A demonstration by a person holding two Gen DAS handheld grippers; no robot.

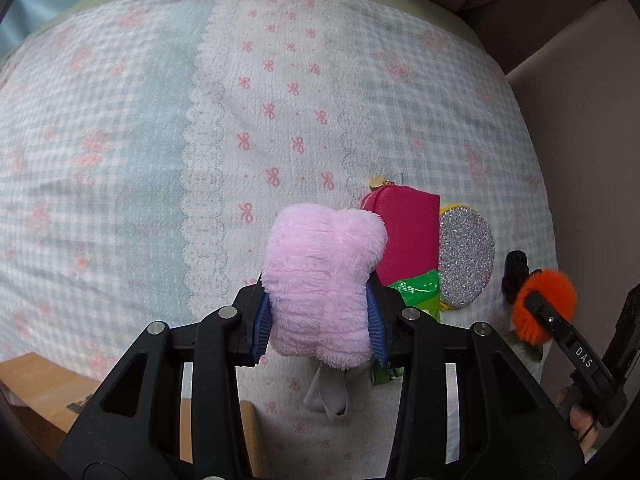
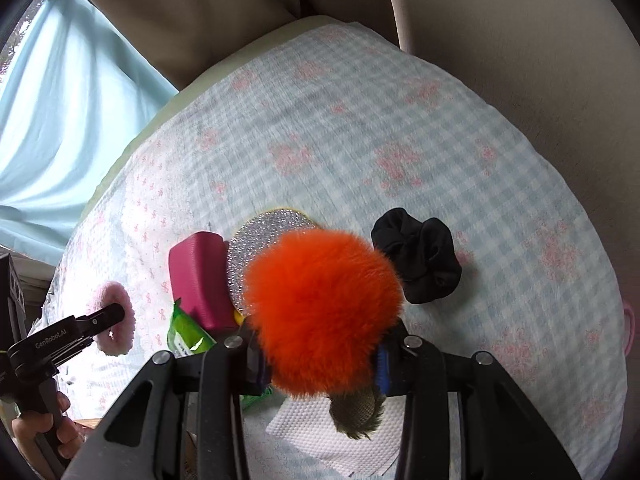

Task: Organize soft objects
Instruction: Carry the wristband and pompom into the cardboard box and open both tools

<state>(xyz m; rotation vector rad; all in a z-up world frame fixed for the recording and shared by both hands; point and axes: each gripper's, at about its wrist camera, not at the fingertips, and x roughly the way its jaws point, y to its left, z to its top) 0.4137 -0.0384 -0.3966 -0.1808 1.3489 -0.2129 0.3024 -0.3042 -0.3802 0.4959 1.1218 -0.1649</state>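
My left gripper (image 1: 320, 312) is shut on a fluffy pink scrunchie (image 1: 320, 276) and holds it above the bed. My right gripper (image 2: 320, 356) is shut on an orange fur pompom (image 2: 324, 312); it also shows in the left wrist view (image 1: 546, 304) at the right. The pink scrunchie shows at the left of the right wrist view (image 2: 116, 320). A black scrunchie (image 2: 418, 254) lies on the bedcover just right of the pompom. A magenta pouch (image 1: 408, 236), a silver glitter disc (image 1: 466, 256) and a green packet (image 1: 418, 288) lie together between the grippers.
A checked blue bedcover (image 1: 160, 140) with pink bows covers the bed. A beige padded headboard (image 2: 500, 40) stands behind it. A wooden surface (image 1: 36, 384) shows at lower left. A white tissue (image 2: 320, 428) and a grey-green fuzzy thing (image 2: 356, 412) lie below the pompom.
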